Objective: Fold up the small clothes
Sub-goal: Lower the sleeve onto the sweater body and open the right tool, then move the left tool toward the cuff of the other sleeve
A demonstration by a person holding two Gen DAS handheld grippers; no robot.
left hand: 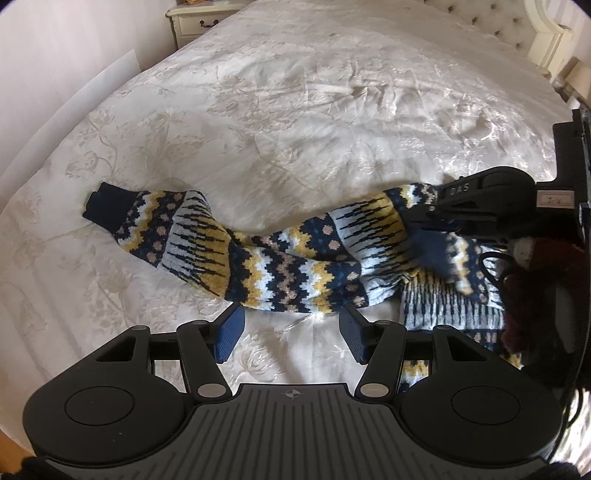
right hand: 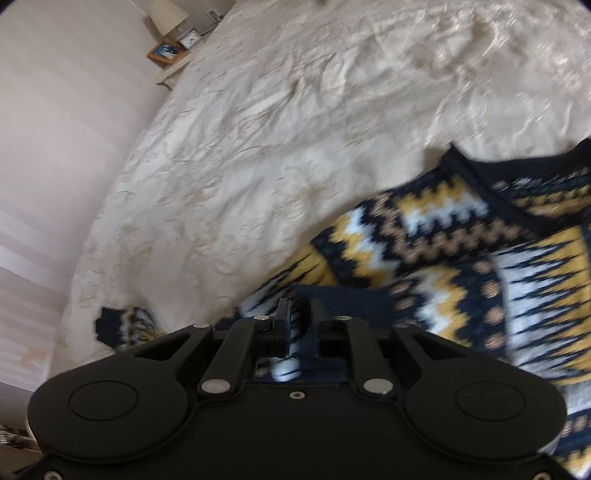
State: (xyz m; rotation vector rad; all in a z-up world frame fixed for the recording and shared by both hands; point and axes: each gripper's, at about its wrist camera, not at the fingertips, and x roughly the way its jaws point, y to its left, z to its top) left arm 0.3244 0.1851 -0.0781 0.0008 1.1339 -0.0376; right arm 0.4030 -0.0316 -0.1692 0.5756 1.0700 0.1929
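Note:
A knitted sweater [left hand: 295, 258] in navy, yellow, white and tan zigzags lies on the bed; one sleeve stretches left to a navy cuff [left hand: 107, 206]. My left gripper [left hand: 291, 332] is open and empty, just in front of the sleeve's near edge. My right gripper [left hand: 424, 218] comes in from the right and is shut on a fold of the sweater near the shoulder. In the right wrist view the right gripper [right hand: 299, 314] pinches navy and white knit, with the sweater body [right hand: 480, 266] and neckline to the right and the cuff [right hand: 110, 325] at lower left.
The cream floral bedspread [left hand: 295, 110] covers the whole bed. A cream nightstand [left hand: 195, 22] stands at the far left corner, a tufted headboard [left hand: 498, 22] at the far right. In the right wrist view a lamp, clock and picture frame [right hand: 166, 51] sit by the wall.

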